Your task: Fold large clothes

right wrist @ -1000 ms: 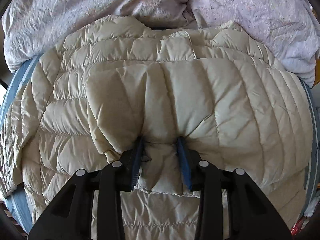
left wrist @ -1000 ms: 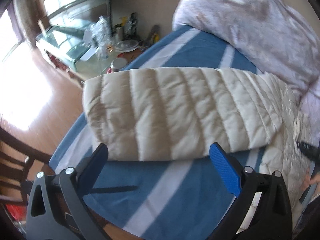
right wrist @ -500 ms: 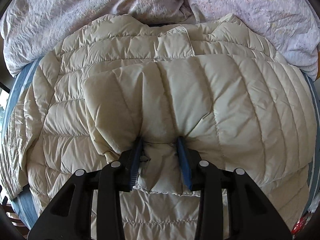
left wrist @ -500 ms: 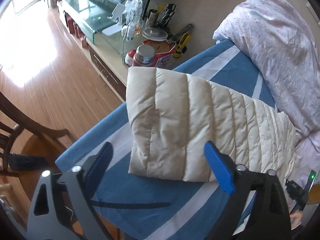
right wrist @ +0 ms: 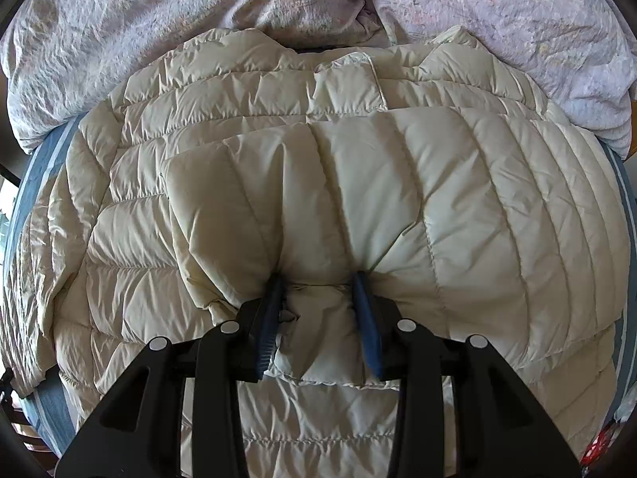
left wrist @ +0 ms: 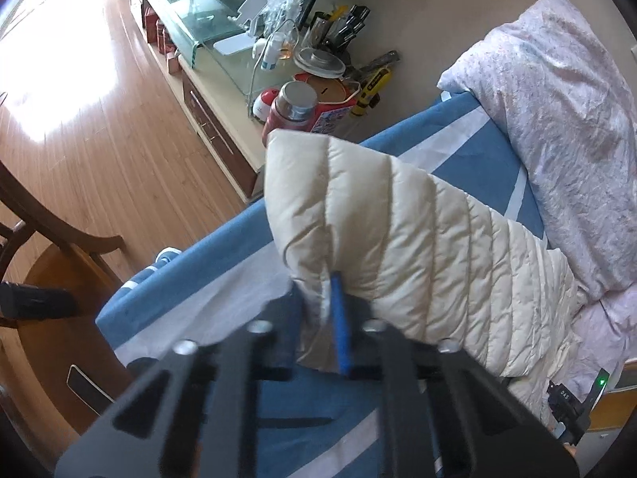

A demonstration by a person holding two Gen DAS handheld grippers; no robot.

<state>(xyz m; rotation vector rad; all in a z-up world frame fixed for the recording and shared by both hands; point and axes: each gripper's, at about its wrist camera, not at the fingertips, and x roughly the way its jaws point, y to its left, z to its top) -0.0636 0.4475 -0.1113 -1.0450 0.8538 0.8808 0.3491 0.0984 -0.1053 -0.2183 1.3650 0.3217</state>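
My left gripper (left wrist: 332, 318) has just closed down to a narrow pinch on the cuff end of the cream down jacket's sleeve (left wrist: 398, 247), and the quilted fabric is squeezed flat between the blue pads. From that pinch the sleeve runs long and straight away from me, up and to the right across the blue-and-white striped bedsheet (left wrist: 469, 135), toward the jacket body near the lilac duvet (left wrist: 557, 111). My right gripper (right wrist: 320, 318) is part closed on a thick bunch of the down jacket (right wrist: 278, 119), where an already folded flap lies across the body; padding bulges between and around its pads. The jacket is spread over the bed, with its collar towards the duvet. What matters next, I think, is that the sleeve's long axis points from my left fingers straight at the body, so the left hand, holding the free end, is the one placed to carry it over along that line while the right pins the middle.
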